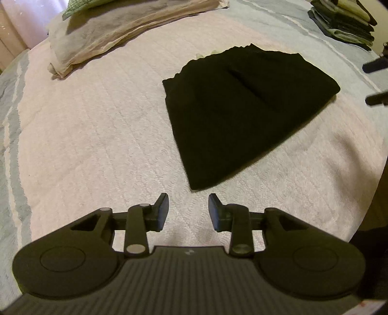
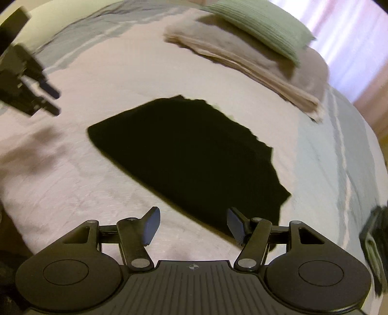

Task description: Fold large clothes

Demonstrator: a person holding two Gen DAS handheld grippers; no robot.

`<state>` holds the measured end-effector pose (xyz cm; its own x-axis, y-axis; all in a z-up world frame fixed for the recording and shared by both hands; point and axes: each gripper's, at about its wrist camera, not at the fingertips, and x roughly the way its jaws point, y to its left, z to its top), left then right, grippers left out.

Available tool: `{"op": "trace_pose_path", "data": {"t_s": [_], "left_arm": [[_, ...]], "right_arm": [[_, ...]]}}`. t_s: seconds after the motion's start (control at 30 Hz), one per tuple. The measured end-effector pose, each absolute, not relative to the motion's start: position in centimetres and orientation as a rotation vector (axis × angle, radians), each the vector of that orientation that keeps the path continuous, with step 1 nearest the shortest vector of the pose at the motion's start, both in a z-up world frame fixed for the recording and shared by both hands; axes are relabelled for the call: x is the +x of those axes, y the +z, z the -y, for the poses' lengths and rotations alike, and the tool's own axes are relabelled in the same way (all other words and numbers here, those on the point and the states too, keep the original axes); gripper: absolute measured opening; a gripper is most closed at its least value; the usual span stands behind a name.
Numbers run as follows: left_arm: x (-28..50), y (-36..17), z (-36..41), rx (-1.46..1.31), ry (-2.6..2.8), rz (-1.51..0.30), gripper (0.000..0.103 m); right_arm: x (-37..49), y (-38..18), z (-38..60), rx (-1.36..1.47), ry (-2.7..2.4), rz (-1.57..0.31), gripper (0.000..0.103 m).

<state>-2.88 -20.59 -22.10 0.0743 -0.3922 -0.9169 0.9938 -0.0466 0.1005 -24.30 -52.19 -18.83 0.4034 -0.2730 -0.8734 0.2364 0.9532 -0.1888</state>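
A black garment (image 1: 237,109) lies folded and flat on the pale bedspread (image 1: 97,135); it fills the middle of the right wrist view as a black garment (image 2: 194,157). My left gripper (image 1: 188,208) hovers open just short of its near corner, holding nothing. My right gripper (image 2: 193,223) is open too, its right finger over the cloth's near edge, nothing between the pads. The right gripper's fingertips (image 1: 375,82) show at the far right edge of the left wrist view, and the left gripper (image 2: 52,101) appears at the upper left of the right wrist view.
A folded beige blanket (image 1: 116,36) with a green pillow (image 2: 262,26) on it lies at the far side of the bed. A stack of folded dark and green clothes (image 1: 344,21) sits at the far right corner. Pink curtains (image 2: 351,36) hang beyond the bed.
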Motion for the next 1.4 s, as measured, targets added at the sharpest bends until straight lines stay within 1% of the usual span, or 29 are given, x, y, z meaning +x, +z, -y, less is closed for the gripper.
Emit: {"op": "trace_pose_path", "data": {"t_s": [0.37, 0.47, 0.57, 0.67, 0.77, 0.83, 1.0, 1.1, 1.13, 1.17, 1.23, 1.3, 1.33, 1.37, 1.4], "left_arm": [[-4.2, -20.9, 21.6, 1.001, -1.298, -0.833, 0.032], [-4.4, -20.8, 21.8, 1.007, -1.309, -0.826, 0.035], [-4.2, -20.5, 21.8, 1.018, -1.354, -0.805, 0.043], [-3.4, -20.6, 22.1, 1.050, -1.417, -0.757, 0.047], [-1.7, -21.1, 22.7, 1.116, -1.478, -0.678, 0.052], [-0.4, -21.7, 23.1, 1.155, -1.534, -0.614, 0.061], [3.2, -24.5, 24.7, 1.262, -1.760, -0.362, 0.075], [5.3, -26.7, 26.0, 1.304, -1.863, -0.218, 0.078], [6.0, -27.4, 26.4, 1.313, -1.892, -0.175, 0.081], [6.7, -28.2, 26.8, 1.316, -1.916, -0.139, 0.082], [7.9, -29.4, 27.6, 1.318, -1.947, -0.102, 0.085], [9.1, -30.6, 28.4, 1.327, -1.969, -0.079, 0.085], [9.5, -31.1, 28.6, 1.329, -1.974, -0.070, 0.085], [9.8, -31.4, 28.8, 1.331, -1.981, -0.063, 0.085], [10.2, -31.8, 29.0, 1.331, -1.991, -0.057, 0.085]], "right_arm": [[-24.7, -19.4, 51.8, -0.052, -0.210, -1.069, 0.059], [-24.4, -19.5, 51.7, -0.051, -0.198, -1.054, 0.059], [-23.8, -19.8, 51.0, -0.061, -0.196, -1.051, 0.059], [-22.6, -20.3, 49.7, -0.090, -0.189, -1.038, 0.059], [-20.7, -21.5, 47.7, -0.144, -0.171, -1.042, 0.059], [-19.1, -22.4, 46.6, -0.152, -0.165, -1.046, 0.059], [-13.9, -26.3, 43.7, -0.207, -0.202, -1.073, 0.059], [-10.2, -29.7, 41.2, -0.307, -0.217, -1.103, 0.059], [-9.0, -30.8, 40.5, -0.345, -0.214, -1.110, 0.059], [-8.1, -31.8, 40.0, -0.380, -0.202, -1.117, 0.059], [-6.2, -34.0, 39.3, -0.451, -0.186, -1.139, 0.058], [-4.7, -35.8, 39.3, -0.491, -0.176, -1.155, 0.058], [-4.2, -36.7, 39.4, -0.516, -0.169, -1.170, 0.057], [-3.8, -37.3, 39.5, -0.533, -0.163, -1.178, 0.052], [-3.6, -37.4, 39.8, -0.521, -0.156, -1.177, 0.028]]}}
